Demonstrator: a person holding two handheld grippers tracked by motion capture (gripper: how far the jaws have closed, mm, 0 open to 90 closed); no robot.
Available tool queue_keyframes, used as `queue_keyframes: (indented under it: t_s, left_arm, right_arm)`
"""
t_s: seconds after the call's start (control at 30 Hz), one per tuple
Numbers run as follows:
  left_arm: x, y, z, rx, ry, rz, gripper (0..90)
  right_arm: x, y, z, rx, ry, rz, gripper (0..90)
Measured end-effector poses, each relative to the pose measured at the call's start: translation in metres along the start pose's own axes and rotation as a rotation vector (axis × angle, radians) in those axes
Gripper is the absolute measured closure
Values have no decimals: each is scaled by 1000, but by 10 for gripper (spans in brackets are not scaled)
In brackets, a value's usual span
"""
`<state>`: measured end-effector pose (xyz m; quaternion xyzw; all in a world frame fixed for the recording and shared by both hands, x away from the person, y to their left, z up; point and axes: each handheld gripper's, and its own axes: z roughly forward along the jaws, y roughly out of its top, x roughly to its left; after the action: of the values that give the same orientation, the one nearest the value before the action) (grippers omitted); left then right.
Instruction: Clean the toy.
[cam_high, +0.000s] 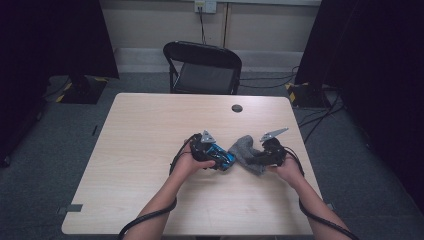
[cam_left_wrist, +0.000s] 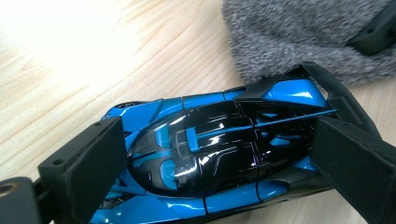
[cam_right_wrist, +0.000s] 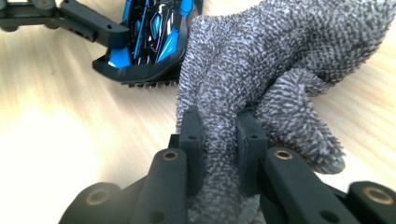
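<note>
The left tongs are clamped on a blue and black toy car, one jaw at each side of its body. The car sits on the pale wooden surface, near the person's edge and right of centre. The right tongs are pressed together on a fold of a grey fuzzy cloth. The cloth lies bunched on the surface, touching the car's tail end. In the high view the left tongs and the right tongs face each other across the car and the cloth.

Hidden or unclear:
- The car's wheels cannot be made out.
- The left gripper view cuts off the car's lower edge.
- The cloth covers part of the car's rear.

A black folding chair stands beyond the surface.
</note>
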<state>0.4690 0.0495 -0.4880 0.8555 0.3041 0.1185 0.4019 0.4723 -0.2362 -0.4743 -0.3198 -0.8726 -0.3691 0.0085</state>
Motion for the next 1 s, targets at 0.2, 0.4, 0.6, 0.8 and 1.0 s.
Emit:
queue_keyframes:
  t_s: [0.2, 0.4, 0.6, 0.8, 1.0]
  left_arm:
    - [-1, 0, -1, 1, 10, -9, 34]
    - [0, 0, -2, 3, 6, -9, 44]
    - [3, 4, -9, 21, 1, -32, 164]
    - [4, 9, -20, 14, 20, -40, 190]
    - [5, 13, -40, 0, 14, -39, 191]
  right_arm:
    - [1, -4, -14, -11, -9, -4, 764]
    - [2, -5, -21, -15, -15, -6, 762]
    - [1, -1, -24, -17, -19, 0, 761]
    - [4, 9, -29, -28, -23, -7, 760]
    - [9, 20, -37, -48, -27, -20, 759]
